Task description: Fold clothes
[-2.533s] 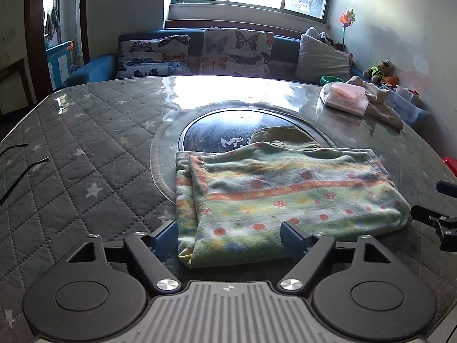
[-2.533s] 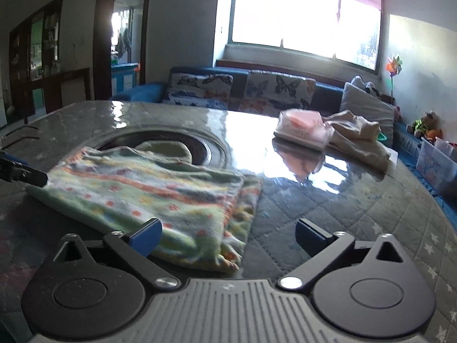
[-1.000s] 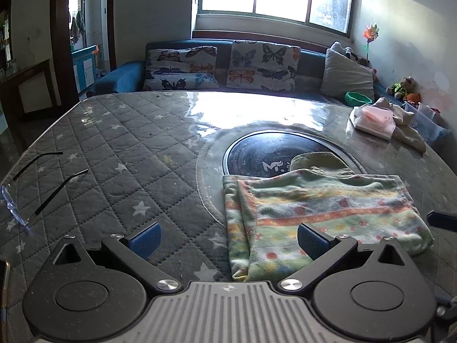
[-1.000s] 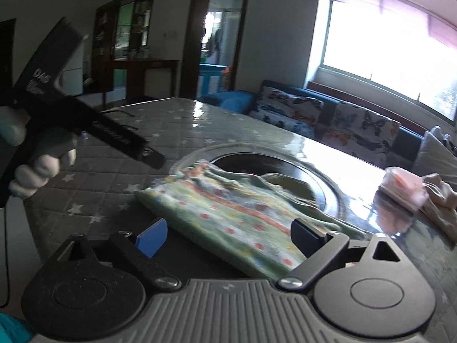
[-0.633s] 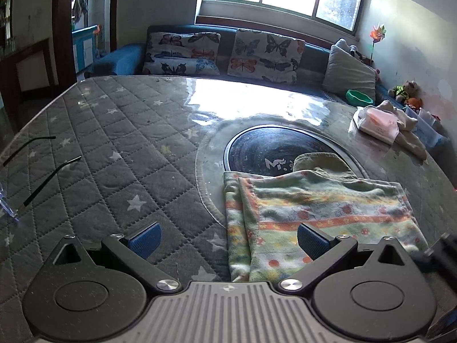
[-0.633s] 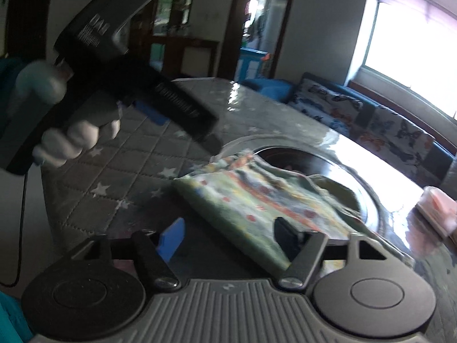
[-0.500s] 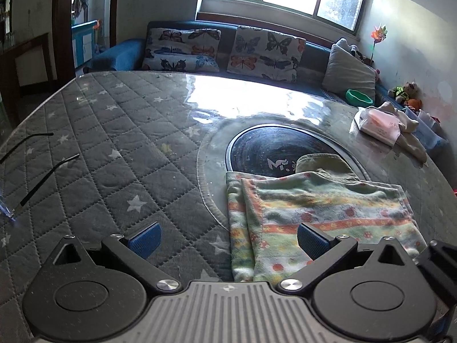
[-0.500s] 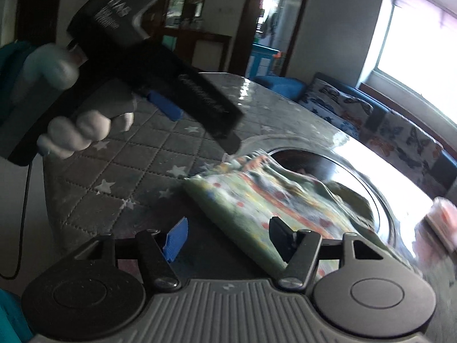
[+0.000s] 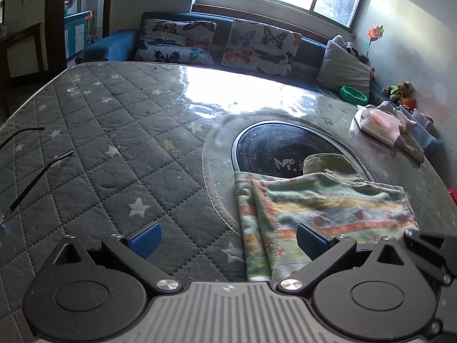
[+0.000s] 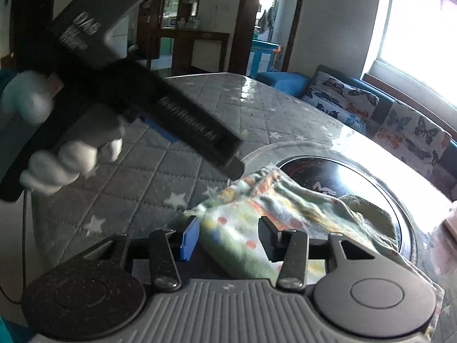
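Observation:
A folded green cloth with orange stripes and red dots (image 9: 320, 214) lies on the quilted table, partly over a dark round glass inset (image 9: 285, 148). My left gripper (image 9: 227, 240) is open and empty, held back from the cloth's near left edge. My right gripper (image 10: 227, 237) is half closed, its fingers either side of the cloth's near corner (image 10: 237, 228), not clamped. The left gripper's body and the gloved hand holding it (image 10: 65, 160) fill the left of the right wrist view. An olive garment (image 9: 328, 164) pokes out behind the cloth.
A tissue pack (image 9: 377, 124) and a beige cloth (image 9: 408, 137) sit at the far right of the table. Glasses (image 9: 31, 171) lie at the left edge. A sofa with butterfly cushions (image 9: 217, 43) stands behind the table.
My right gripper has swung round to the cloth's near corner and narrowed its fingers around it. The left gripper drew back from the cloth and stayed open.

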